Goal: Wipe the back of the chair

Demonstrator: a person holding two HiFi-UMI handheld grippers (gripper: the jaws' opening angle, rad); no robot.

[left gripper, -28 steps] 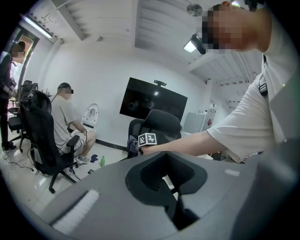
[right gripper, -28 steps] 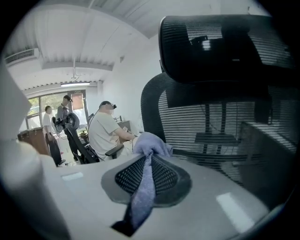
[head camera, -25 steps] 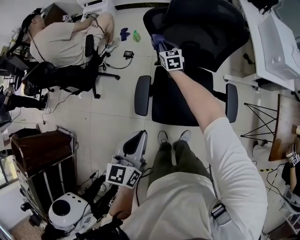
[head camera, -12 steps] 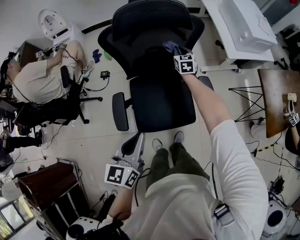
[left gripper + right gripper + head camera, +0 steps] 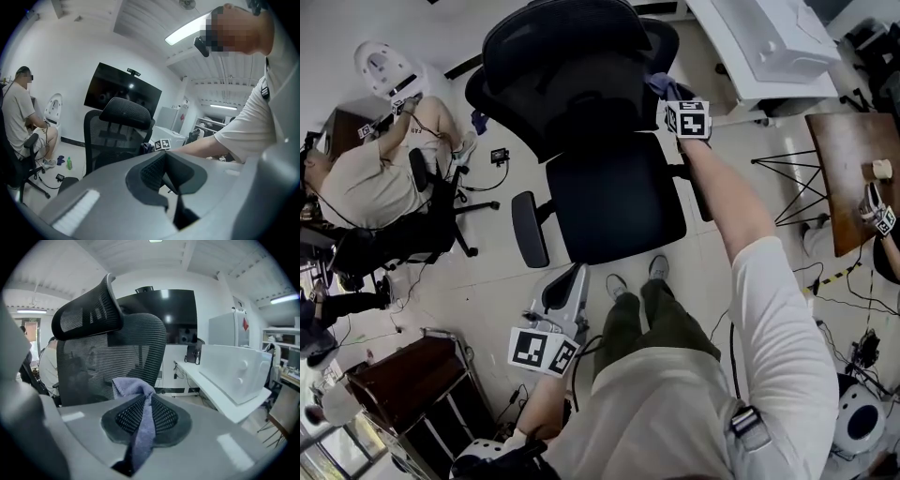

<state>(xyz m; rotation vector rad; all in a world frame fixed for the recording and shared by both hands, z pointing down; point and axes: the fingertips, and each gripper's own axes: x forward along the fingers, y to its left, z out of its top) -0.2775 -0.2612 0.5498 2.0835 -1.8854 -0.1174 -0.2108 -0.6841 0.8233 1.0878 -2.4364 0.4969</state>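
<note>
A black mesh office chair (image 5: 581,103) stands on the floor ahead of me, its backrest (image 5: 110,359) and headrest (image 5: 86,315) filling the right gripper view. My right gripper (image 5: 667,94) is shut on a blue-grey cloth (image 5: 140,423) and sits at the backrest's right edge, at arm's length. The cloth (image 5: 661,84) shows as a small bunch against the chair frame. My left gripper (image 5: 567,291) hangs low by my left leg, jaws pressed together with nothing between them. From the left gripper view the chair (image 5: 119,136) is seen side-on.
A person sits on another office chair (image 5: 403,225) at the left, by a white device (image 5: 380,66). A white desk (image 5: 769,42) stands at the right, a wooden table (image 5: 853,159) beyond it. A brown cart (image 5: 394,394) is at the lower left. Small items lie on the floor (image 5: 487,155).
Over the last second the right gripper with the cloth has gone from the backrest's left side across to its right edge, while the head view has shifted and the left gripper has stayed put.
</note>
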